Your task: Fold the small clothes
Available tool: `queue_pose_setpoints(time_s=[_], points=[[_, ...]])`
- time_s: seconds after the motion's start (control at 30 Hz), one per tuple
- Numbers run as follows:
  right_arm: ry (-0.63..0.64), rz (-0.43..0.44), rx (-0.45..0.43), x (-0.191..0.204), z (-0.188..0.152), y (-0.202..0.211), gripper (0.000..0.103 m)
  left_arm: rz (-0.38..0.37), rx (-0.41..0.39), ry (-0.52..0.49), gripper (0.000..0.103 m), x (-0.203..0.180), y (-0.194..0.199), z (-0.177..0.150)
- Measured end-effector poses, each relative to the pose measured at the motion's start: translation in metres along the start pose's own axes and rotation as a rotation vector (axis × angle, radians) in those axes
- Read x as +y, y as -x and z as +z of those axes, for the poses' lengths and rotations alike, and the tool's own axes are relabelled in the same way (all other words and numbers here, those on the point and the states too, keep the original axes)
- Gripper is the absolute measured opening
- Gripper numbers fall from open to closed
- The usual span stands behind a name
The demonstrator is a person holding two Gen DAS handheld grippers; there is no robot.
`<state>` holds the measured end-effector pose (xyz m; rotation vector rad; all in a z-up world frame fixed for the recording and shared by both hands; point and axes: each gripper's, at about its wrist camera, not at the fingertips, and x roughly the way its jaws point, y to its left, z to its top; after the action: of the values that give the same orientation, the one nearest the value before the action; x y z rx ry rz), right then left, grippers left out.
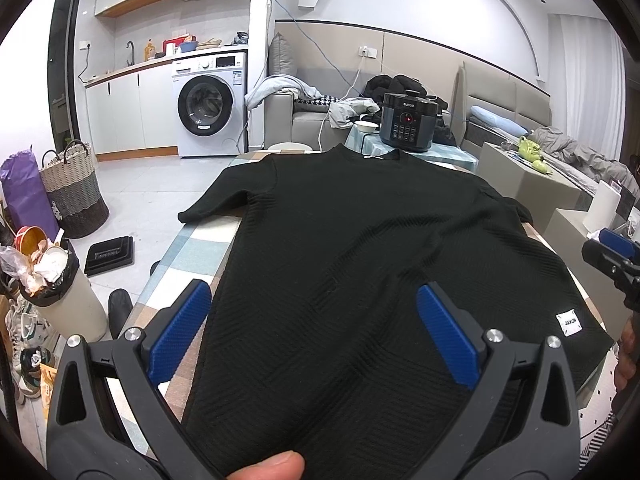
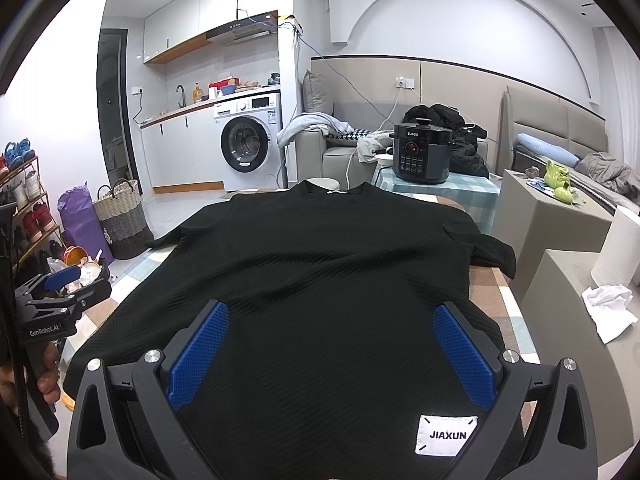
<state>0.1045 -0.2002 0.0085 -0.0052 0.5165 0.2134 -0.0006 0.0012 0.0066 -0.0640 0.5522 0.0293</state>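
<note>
Above the black shirt point(image 1: 360, 248), both grippers point(image 1: 316, 312) point(image 2: 332, 332) hover, jaws spread.

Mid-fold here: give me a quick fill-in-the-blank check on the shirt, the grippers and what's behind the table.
1. The black shirt lies spread flat with its collar pointing ____ from the grippers.
2. The white label on the hem reads ____.
3. The left gripper and right gripper both have their jaws ____.
4. Beyond the collar stands a dark pressure cooker with a ____ light on its panel.

Missing words: away; JIAXUN; open; red
</note>
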Motion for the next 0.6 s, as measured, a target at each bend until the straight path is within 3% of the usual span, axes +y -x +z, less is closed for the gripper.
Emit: queue_pose_setpoints(time_s=[0.6], points=[[-0.003, -0.003, 0.0, 0.0001, -0.0011, -0.0003, 0.103, -0.005, -0.002, 0.008, 0.103, 0.0017, 0.0031, -0.0003]])
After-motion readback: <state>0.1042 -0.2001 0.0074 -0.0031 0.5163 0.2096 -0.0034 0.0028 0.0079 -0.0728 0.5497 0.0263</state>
